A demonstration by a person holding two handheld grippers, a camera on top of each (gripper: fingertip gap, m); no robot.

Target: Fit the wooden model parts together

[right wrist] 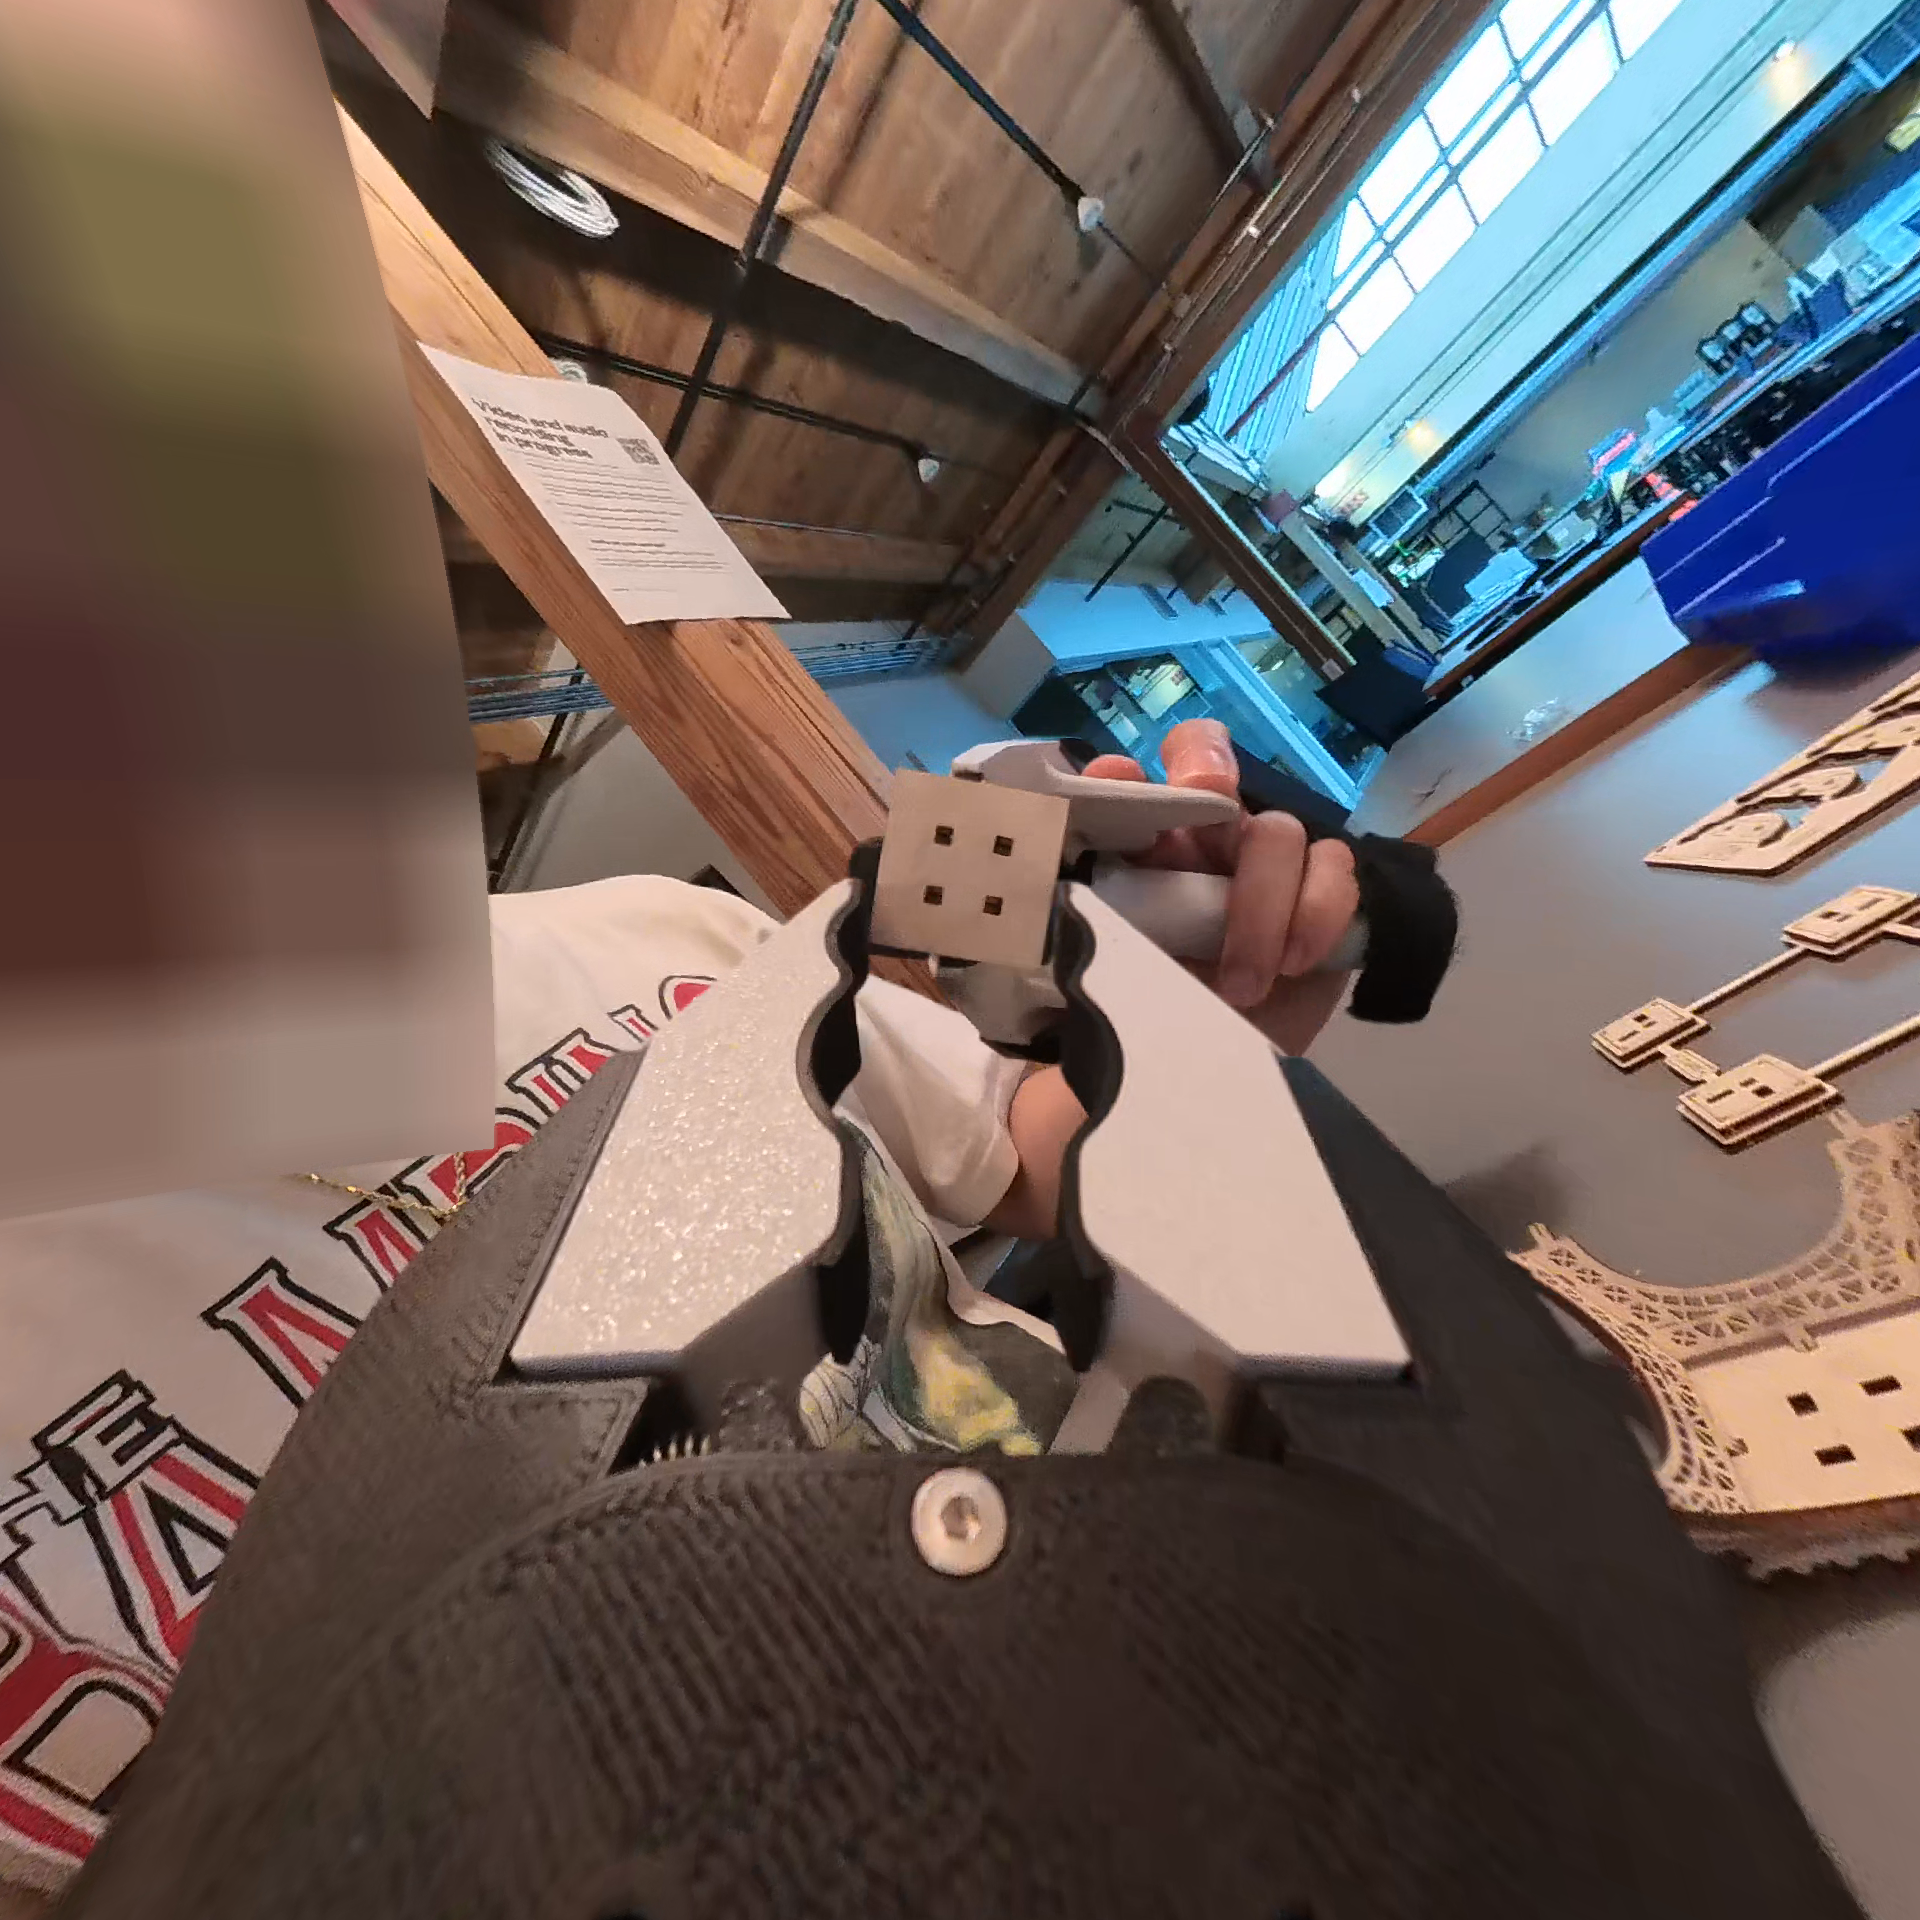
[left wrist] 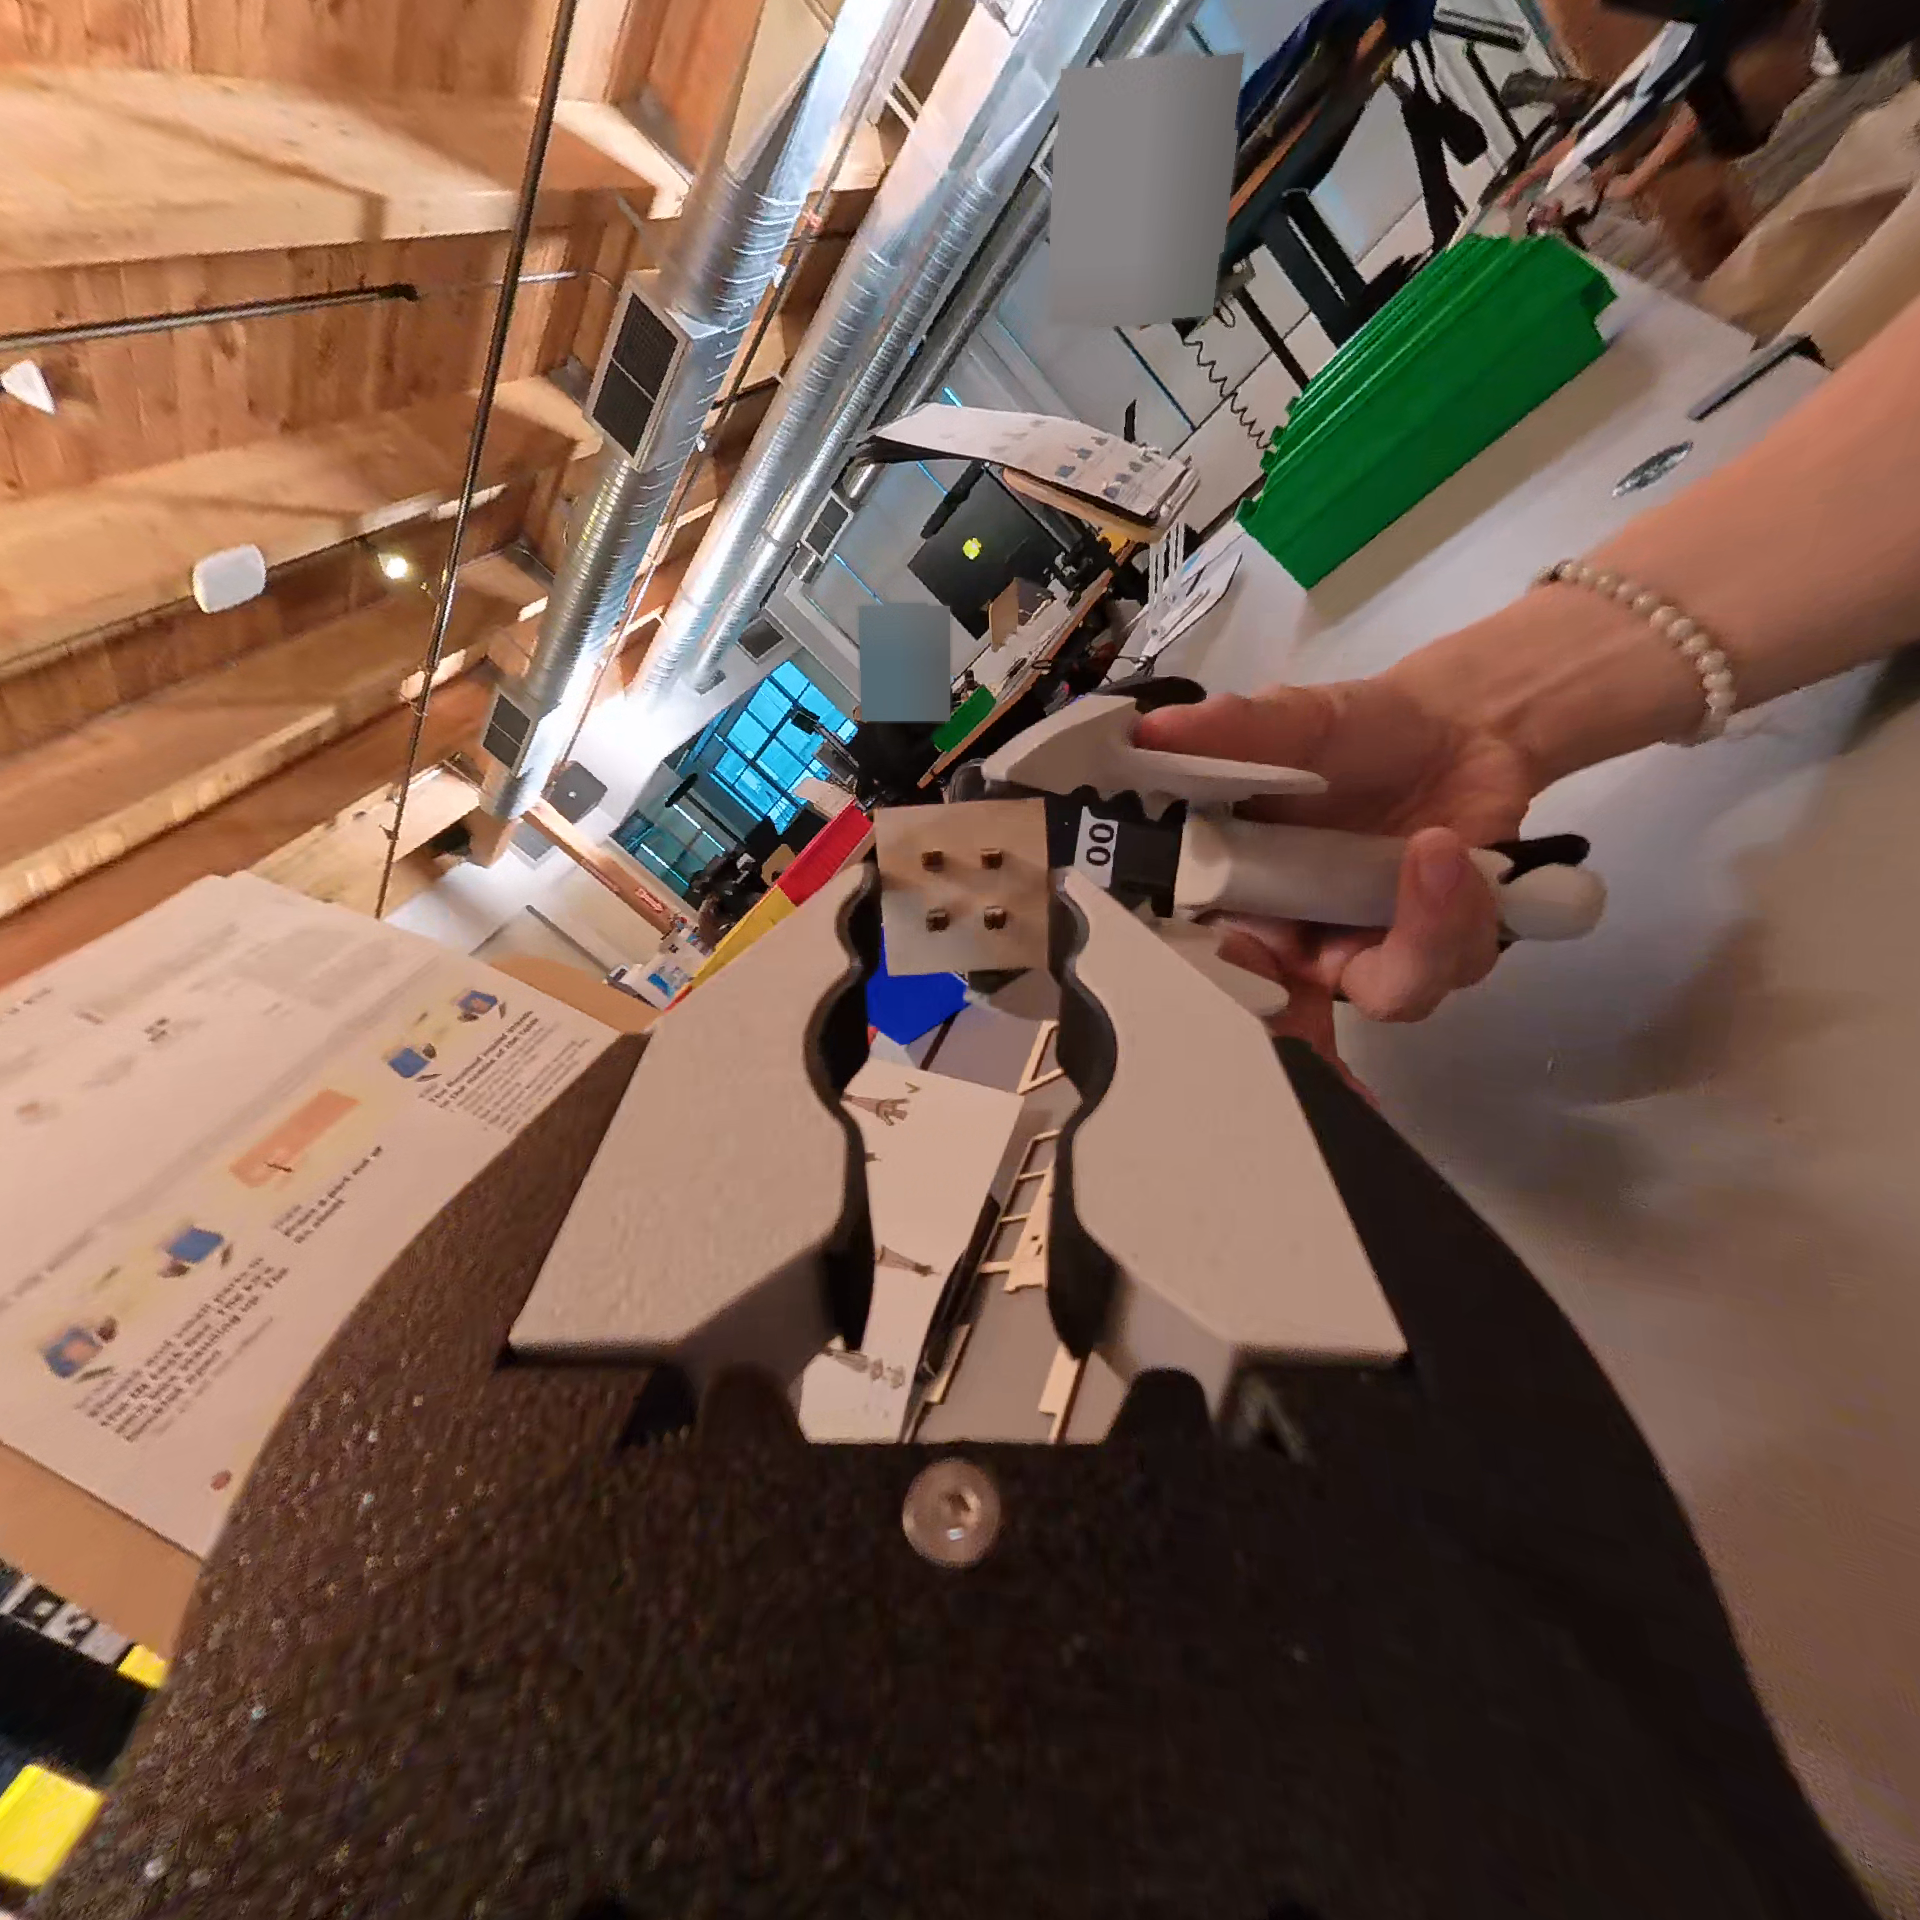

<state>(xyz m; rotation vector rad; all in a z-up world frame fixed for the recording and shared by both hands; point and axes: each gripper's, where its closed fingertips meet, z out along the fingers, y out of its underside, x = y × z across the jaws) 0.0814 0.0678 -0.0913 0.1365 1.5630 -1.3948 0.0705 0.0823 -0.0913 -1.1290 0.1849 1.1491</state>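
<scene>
Two tongs: I am holding both raised off the counter (right wrist: 1507,1164), facing each other, tips meeting on one square wooden plate.
Left tongs (left wrist: 961,914): I am pinching the square plate (left wrist: 961,894) at the very tips, its four small pegs facing my camera.
Right tongs (right wrist: 961,914): I am gripping the same plate (right wrist: 971,878) by its side edges, its four square holes facing my camera.
Right hand (left wrist: 1382,821): it is wrapping the white handle just beyond my left tips, a bead bracelet (left wrist: 1662,644) on its wrist.
Left hand (right wrist: 1257,894): it is squeezing the handle beyond my right tips.
Tower section (right wrist: 1756,1392): it is lying flat on the counter, right of my right tongs.
Cut-out sheets (right wrist: 1766,997): they are lying beyond the tower section.
Instruction sheet (left wrist: 239,1174): it is resting left of my left tongs.
</scene>
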